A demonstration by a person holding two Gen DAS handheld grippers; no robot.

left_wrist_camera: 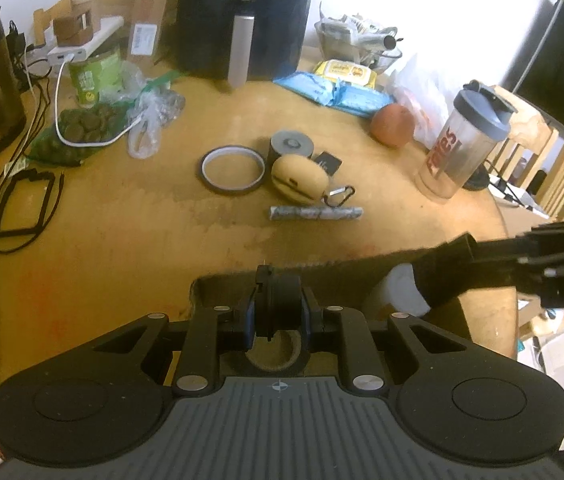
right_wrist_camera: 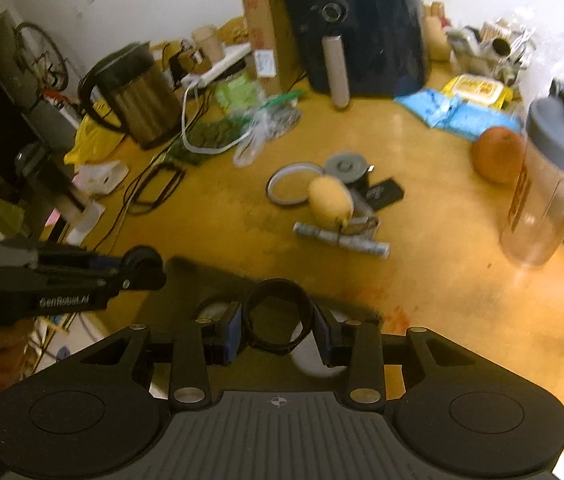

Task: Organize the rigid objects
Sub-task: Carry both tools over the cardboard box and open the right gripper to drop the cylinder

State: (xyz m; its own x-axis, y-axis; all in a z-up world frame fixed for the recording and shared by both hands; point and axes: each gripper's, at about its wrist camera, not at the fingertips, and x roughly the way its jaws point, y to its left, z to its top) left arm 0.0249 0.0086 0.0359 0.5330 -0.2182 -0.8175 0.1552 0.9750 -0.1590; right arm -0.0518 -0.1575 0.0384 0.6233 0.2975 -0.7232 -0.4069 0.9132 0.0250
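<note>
left wrist view: the left gripper point(left_wrist_camera: 279, 312) clamps a black wheel-like roll point(left_wrist_camera: 282, 300) on edge; a marbled grey stick point(left_wrist_camera: 316, 213) lies on the yellow table point(left_wrist_camera: 121, 220) ahead. right wrist view, somewhat blurred: the right gripper point(right_wrist_camera: 277, 328) pinches what seems a black ring point(right_wrist_camera: 277, 316).

yellow table point(left_wrist_camera: 121, 220) (blue wipes point(left_wrist_camera: 334, 92), orange fruit point(left_wrist_camera: 392, 125))

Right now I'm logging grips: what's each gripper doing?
Left gripper: shut on a black roll.
Right gripper: shut on a black ring.
</note>
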